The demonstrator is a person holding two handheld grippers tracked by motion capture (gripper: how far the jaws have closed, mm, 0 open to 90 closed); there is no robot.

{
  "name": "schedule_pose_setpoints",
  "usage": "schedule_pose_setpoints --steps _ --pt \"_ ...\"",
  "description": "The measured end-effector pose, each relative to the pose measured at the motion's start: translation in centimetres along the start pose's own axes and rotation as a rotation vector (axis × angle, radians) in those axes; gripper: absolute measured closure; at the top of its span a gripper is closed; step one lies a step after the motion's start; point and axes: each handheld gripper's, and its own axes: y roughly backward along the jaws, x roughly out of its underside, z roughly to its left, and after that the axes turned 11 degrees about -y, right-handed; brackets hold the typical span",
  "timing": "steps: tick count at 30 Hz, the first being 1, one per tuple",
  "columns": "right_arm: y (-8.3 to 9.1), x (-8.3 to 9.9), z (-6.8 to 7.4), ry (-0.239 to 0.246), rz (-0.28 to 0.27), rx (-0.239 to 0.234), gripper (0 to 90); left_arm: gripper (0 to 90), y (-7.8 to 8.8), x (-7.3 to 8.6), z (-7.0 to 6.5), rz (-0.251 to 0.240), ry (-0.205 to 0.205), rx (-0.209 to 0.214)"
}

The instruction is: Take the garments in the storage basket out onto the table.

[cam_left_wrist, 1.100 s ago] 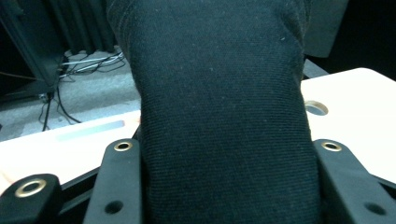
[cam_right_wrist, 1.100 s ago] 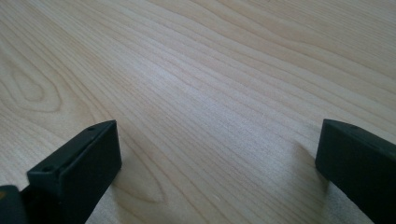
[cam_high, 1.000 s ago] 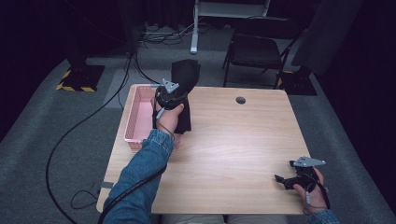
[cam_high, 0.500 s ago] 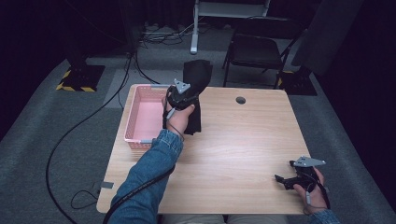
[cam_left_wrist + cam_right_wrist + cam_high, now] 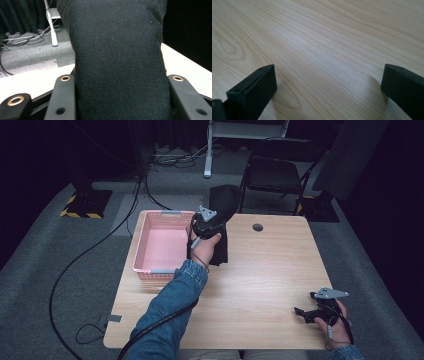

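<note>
- Cloth [image 5: 224, 207], black and finely knitted, hangs from the left claw [image 5: 207, 222] above the surface's [image 5: 270, 270] far edge, at about 11 o'clock from the middle; its lower part drapes down past the hand onto the wood.
- Left claw pinches the cloth: in the left gripper view the fabric [image 5: 120, 62] bulges between the two jaws, which press in on it from both sides.
- Step in hand, as I judge it: carrying the lifted cloth toward the pink basket [image 5: 150, 270], which stands just at 9 o'clock of the left hand, on the surface's left side.
- Next move likely calls for swinging the claw toward 9 o'clock, over the basket's rim, lowering, then spreading the jaws so the cloth drops inside; the trailing end must clear the near wall.
- Basket looks bare inside.
- Right claw [image 5: 305, 312] rests low at 5 o'clock near the surface's front edge, well apart from the cloth; its jaws [image 5: 252, 92] stand spread with bare wood between them.
- Cloth looks soft, limp and thick-folded; no pattern can be made out.
</note>
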Motion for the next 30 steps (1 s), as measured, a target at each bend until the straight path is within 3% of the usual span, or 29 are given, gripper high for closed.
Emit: schedule_pose_setpoints --steps 7,20,30 --pt "0.0 0.0 0.0 0.0 0.0 0.0 0.1 49.2 -0.5 -0.5 -1.7 -0.003 -0.027 0.016" --pt "0.0 0.0 0.0 0.0 0.0 0.001 0.1 48.9 -1.9 -0.5 -4.3 -0.015 -0.022 0.056" --pt "0.0 0.0 0.0 0.0 0.0 0.001 0.1 48.7 -3.1 0.4 -5.9 -0.009 -0.008 0.059"
